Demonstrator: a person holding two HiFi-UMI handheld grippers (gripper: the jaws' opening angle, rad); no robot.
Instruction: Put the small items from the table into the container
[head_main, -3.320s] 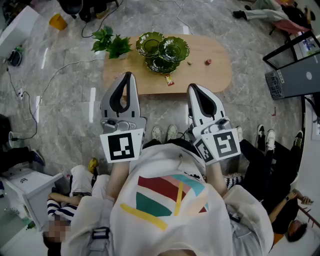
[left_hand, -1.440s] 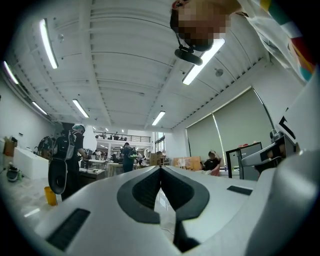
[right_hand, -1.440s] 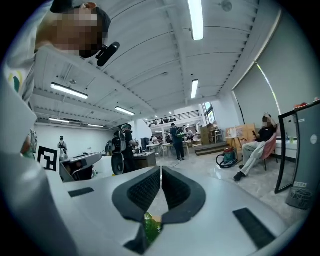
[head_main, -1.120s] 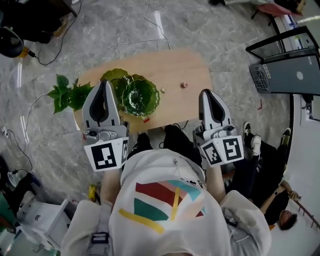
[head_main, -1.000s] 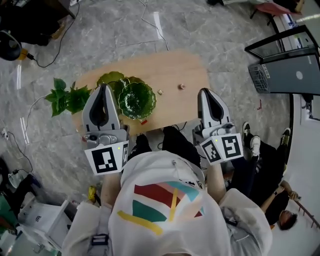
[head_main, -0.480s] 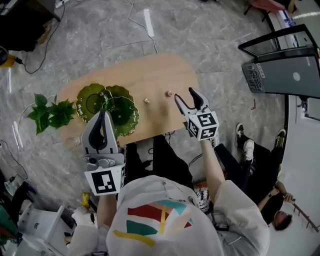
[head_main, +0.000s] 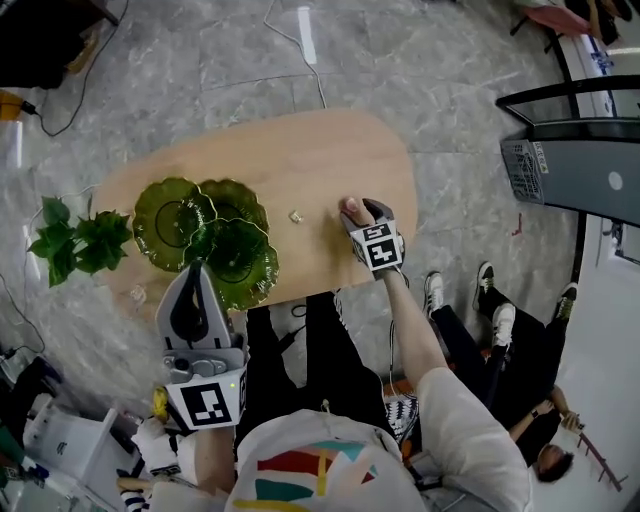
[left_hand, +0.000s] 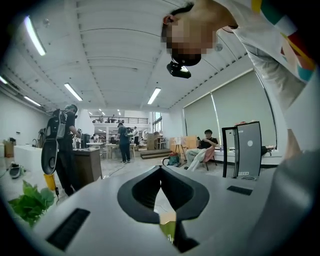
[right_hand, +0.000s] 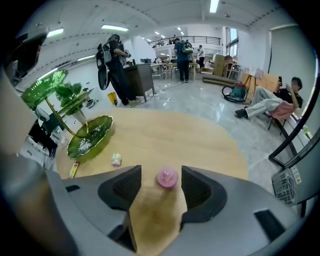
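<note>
Right, status at this frame. Your right gripper (head_main: 360, 209) (right_hand: 161, 173) pointed steeply down at the oval wooden table (head_main: 300, 150), near its right end. Its jaws stood wide apart, with the small pink round item (right_hand: 167, 178) (head_main: 347, 207) sitting on the wood between them. Neither pad touched it, so there was no grip.

Your left gripper (head_main: 196, 272) (left_hand: 160, 171) sat at the near table edge, roughly level, and looked out across the room. Its jaws were closed tip to tip, with nothing between them.

The green tiered leaf dish (head_main: 240, 262) (right_hand: 90, 135) stood on the left half of the table, well apart from the pink item. A pale small candy (head_main: 296, 215) (right_hand: 116, 159) lay on the wood between the dish and your right gripper. A yellow wrapped piece (right_hand: 74, 169) lay at the table edge, just beside the lowest leaf. The potted plant (head_main: 80, 240) (left_hand: 30, 205) was past the left end of the table.
</note>
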